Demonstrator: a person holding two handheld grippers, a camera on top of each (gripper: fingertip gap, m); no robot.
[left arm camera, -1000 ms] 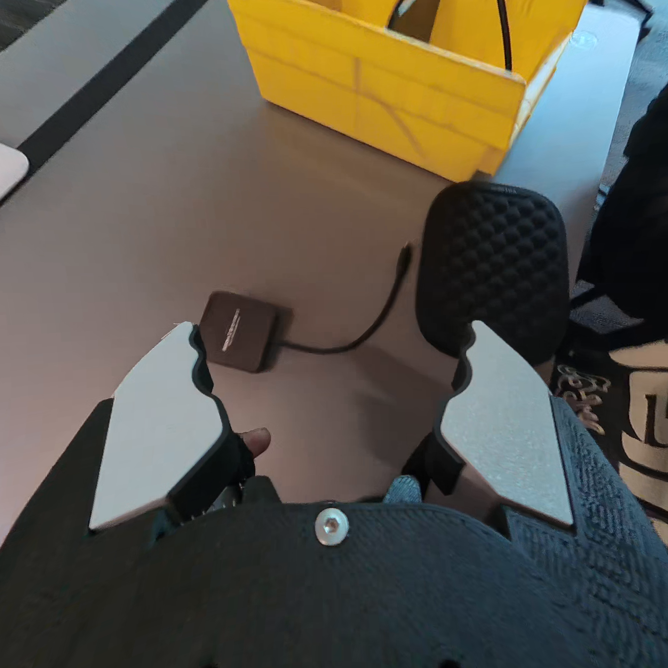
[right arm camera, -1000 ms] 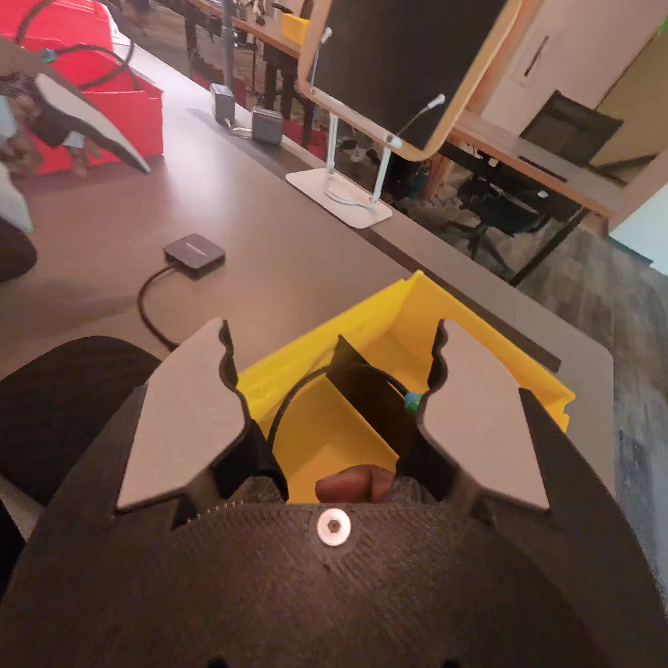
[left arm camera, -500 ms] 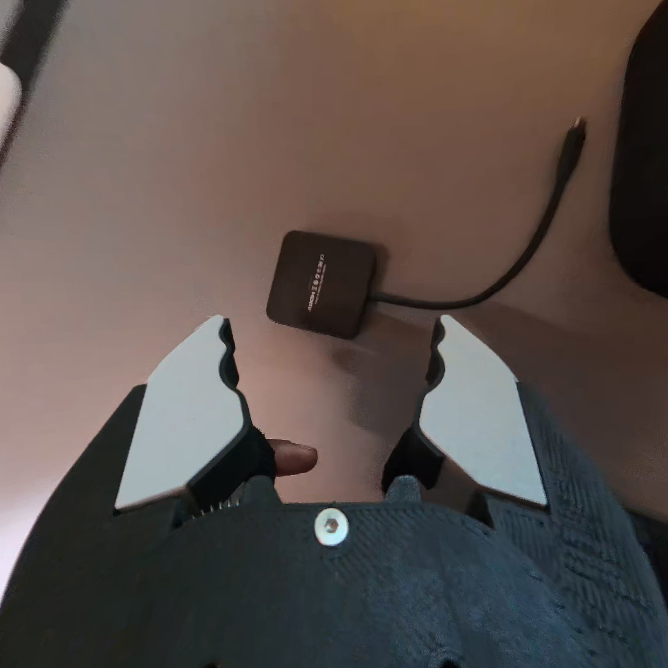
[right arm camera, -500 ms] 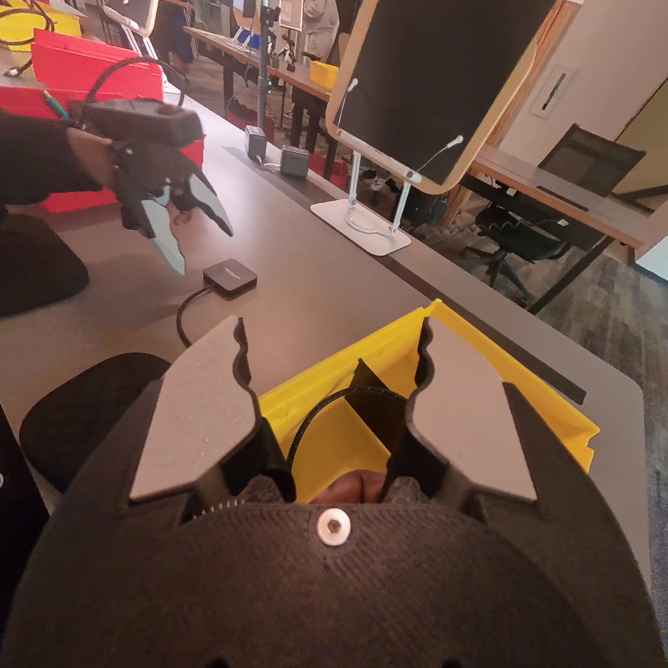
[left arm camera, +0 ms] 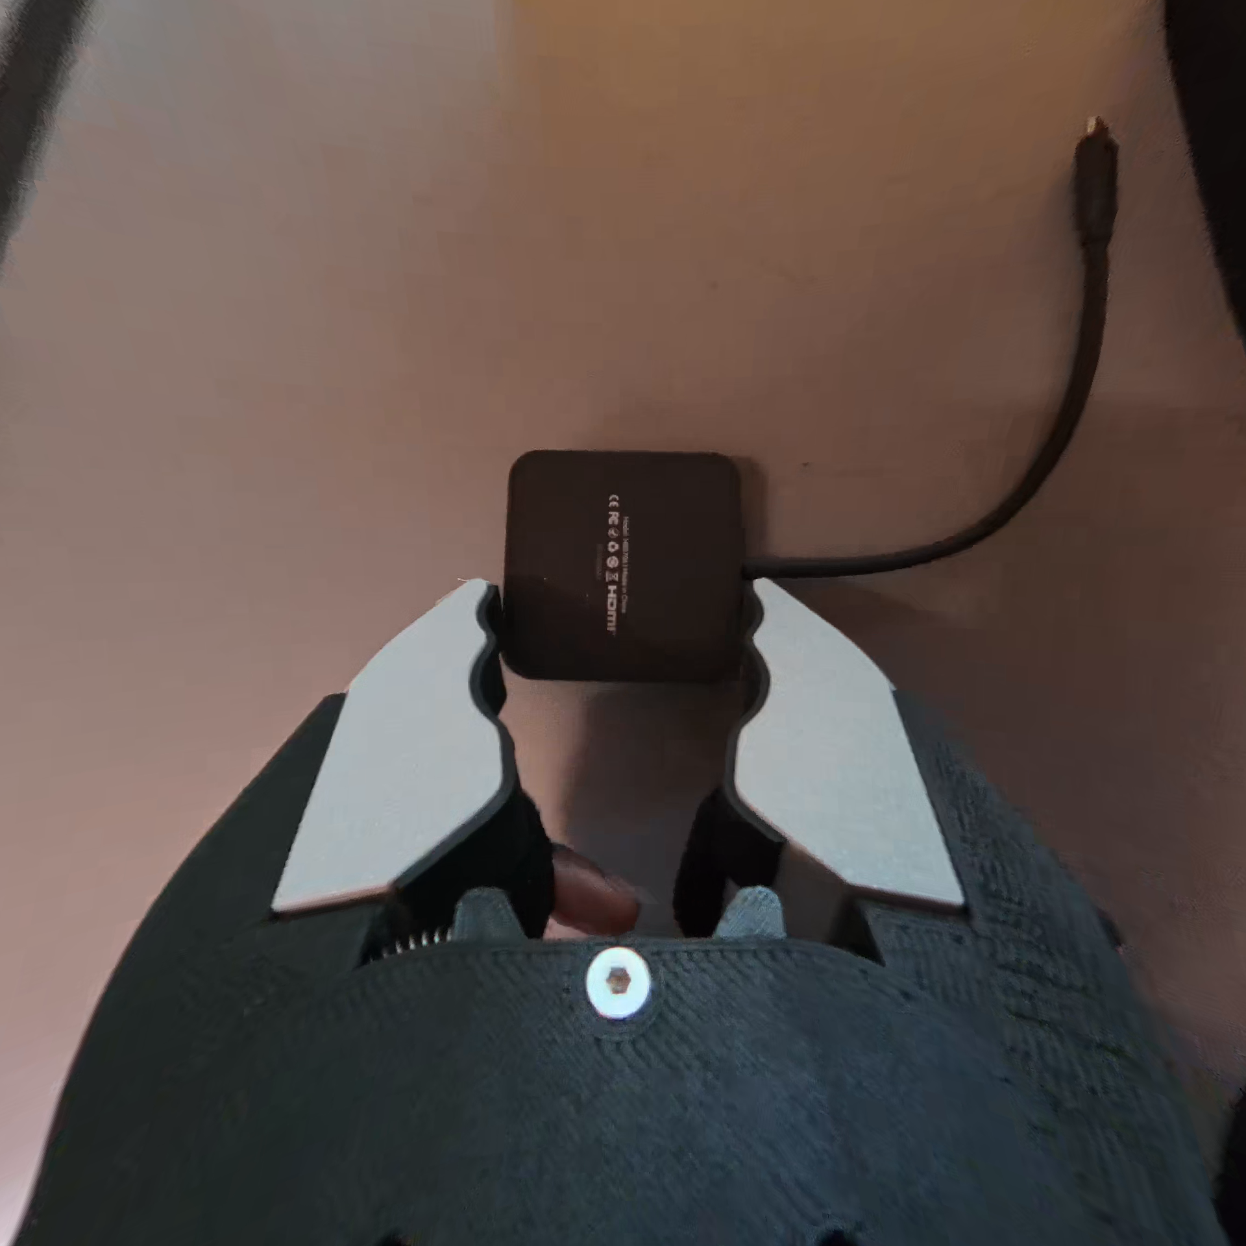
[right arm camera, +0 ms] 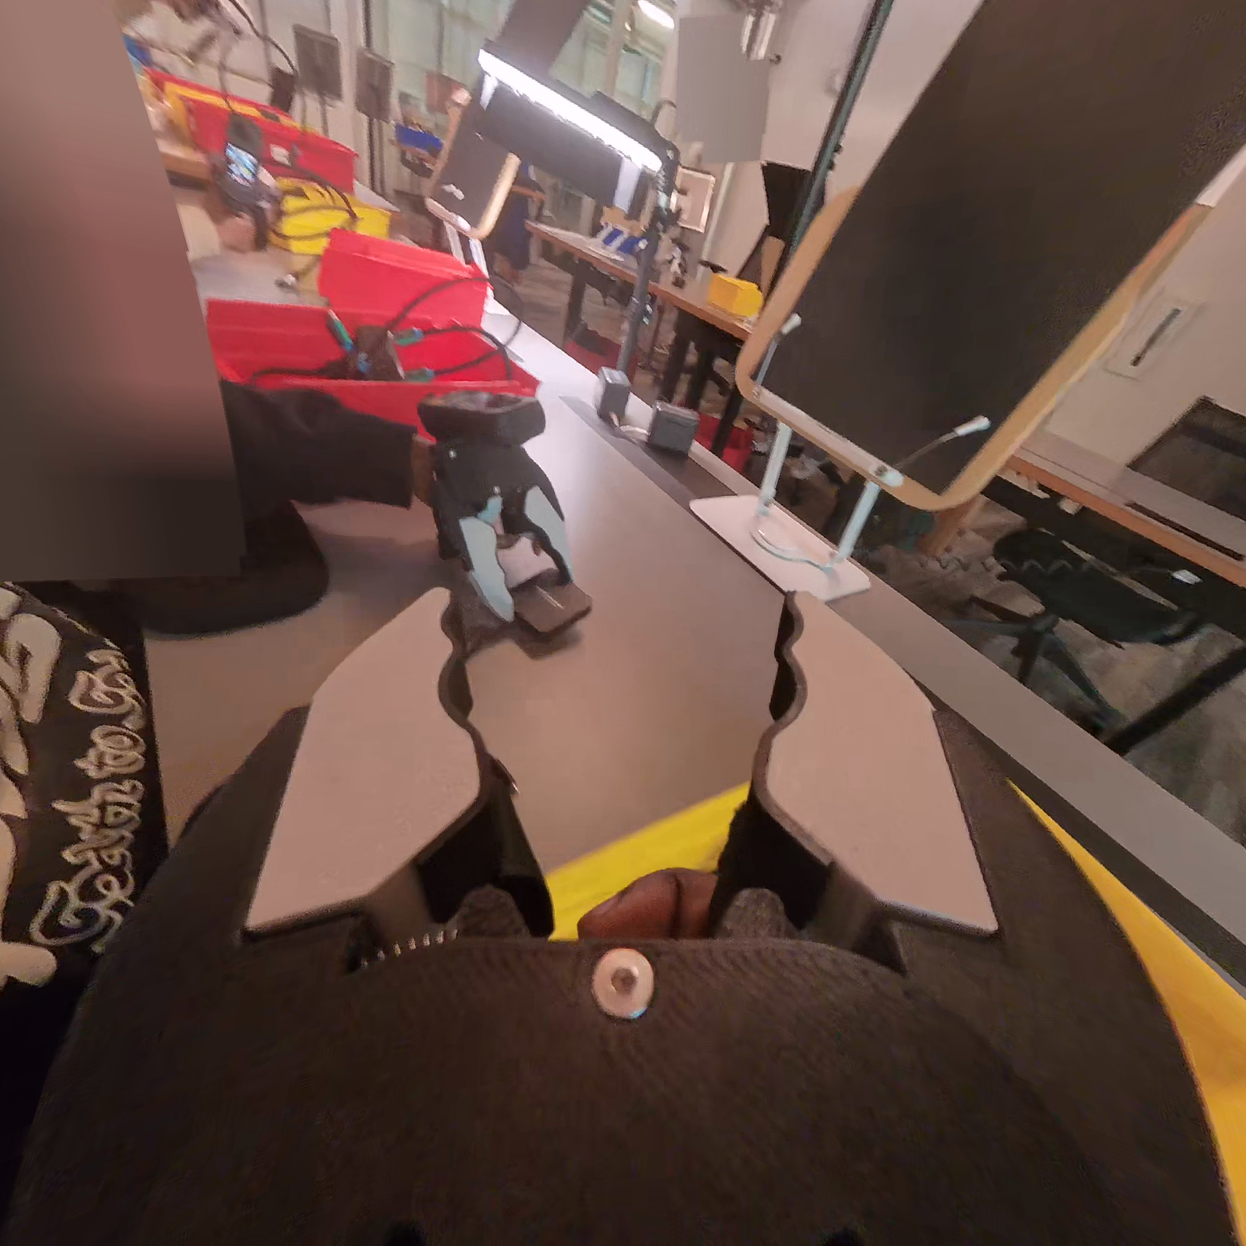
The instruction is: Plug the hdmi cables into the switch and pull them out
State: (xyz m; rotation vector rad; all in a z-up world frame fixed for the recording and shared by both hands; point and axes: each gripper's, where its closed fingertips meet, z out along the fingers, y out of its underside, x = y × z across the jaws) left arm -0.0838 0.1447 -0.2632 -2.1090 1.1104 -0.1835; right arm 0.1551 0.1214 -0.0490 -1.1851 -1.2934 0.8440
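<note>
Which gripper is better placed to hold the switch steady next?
Left. The left gripper already straddles the switch on the table, fingers beside both edges. The right gripper hangs open, apart, above the yellow bin.

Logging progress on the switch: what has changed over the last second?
The left gripper came down over the switch; its fingers now straddle it, whether gripping is unclear. The right gripper tilted up off the yellow bin, open and empty. The switch stayed on the table.

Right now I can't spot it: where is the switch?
In the left wrist view, the switch lies on the table, between the left gripper's fingers.
</note>
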